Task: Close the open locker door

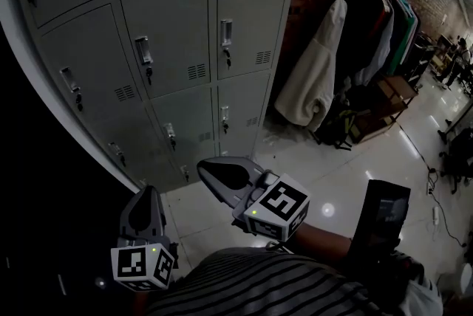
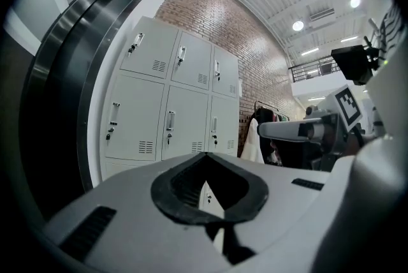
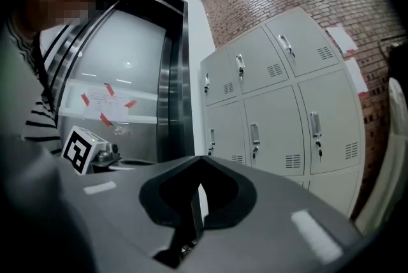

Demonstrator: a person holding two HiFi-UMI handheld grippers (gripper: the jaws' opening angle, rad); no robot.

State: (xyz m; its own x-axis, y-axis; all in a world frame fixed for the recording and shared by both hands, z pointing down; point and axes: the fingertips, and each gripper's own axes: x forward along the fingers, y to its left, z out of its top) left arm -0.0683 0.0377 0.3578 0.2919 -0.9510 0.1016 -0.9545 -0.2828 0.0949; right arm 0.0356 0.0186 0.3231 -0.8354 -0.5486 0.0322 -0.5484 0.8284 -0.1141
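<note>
Both grippers are being carried low in the head view, side by side at the bottom of the frame. The left gripper (image 1: 145, 193) is being held at the lower left, its fingers (image 2: 121, 208) being pressed together with nothing between them. The right gripper (image 1: 203, 167) is being held just above and to the right of it, its fingers (image 3: 293, 201) likewise being clenched on nothing. In all likelihood the closed tips are being readied as a blunt pusher, since a door is being shut by a nudge rather than by a grasp.

The bank of lockers (image 1: 174, 38) is being framed across the upper left and centre of the head view. It is also being caught at centre left in the left gripper view and at the right of the right gripper view. Every door being shown there looks flush with its neighbours, with handles and keys in line. The open locker door is not being picked out in any view, so where it stands cannot be told; it may be lying outside the frames.

Both sets of fingers are being kept well apart from the locker fronts, with bare floor (image 1: 332, 167) being left between. A clothes rack (image 1: 373, 19) is being passed over at the upper right, well away from the lockers being faced
</note>
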